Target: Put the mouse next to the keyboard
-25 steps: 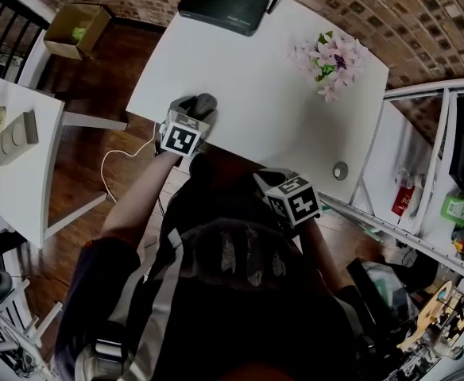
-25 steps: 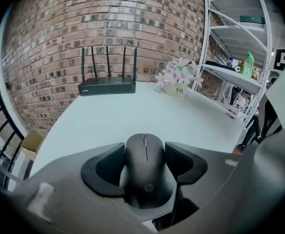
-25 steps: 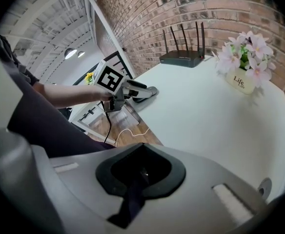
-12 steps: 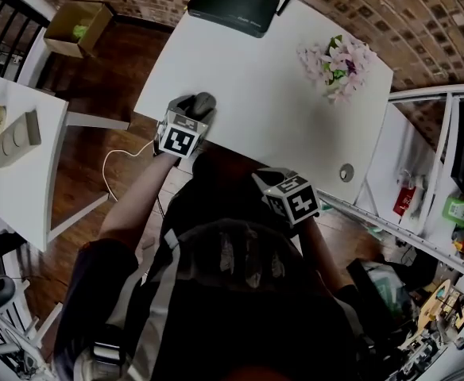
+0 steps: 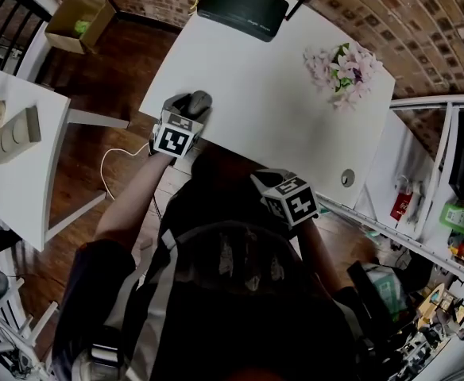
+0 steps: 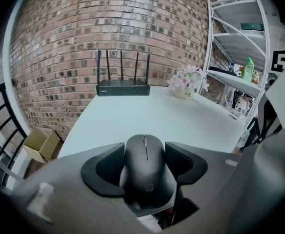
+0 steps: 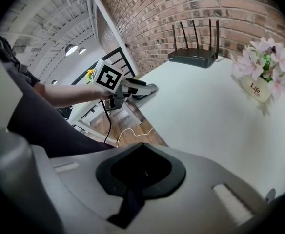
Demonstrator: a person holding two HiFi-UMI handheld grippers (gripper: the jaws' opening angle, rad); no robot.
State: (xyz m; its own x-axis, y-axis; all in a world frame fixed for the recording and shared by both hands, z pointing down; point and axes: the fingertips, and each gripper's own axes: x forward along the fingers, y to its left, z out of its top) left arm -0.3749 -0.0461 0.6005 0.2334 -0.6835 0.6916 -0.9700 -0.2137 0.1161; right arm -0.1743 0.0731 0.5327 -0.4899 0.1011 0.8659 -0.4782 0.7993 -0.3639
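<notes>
Left gripper view: the left gripper point(image 6: 143, 173) has its jaws clamped on the sides of the mouse point(image 6: 144, 152), at the near left edge of the table point(image 5: 256, 94). The right gripper point(image 7: 141, 172) is closed and empty, off the table. No keyboard is visible, so locate it before release. Carry the mouse level and inboard. The surface is open up to the router point(image 5: 242, 8) and flowers point(image 5: 345, 68).
</notes>
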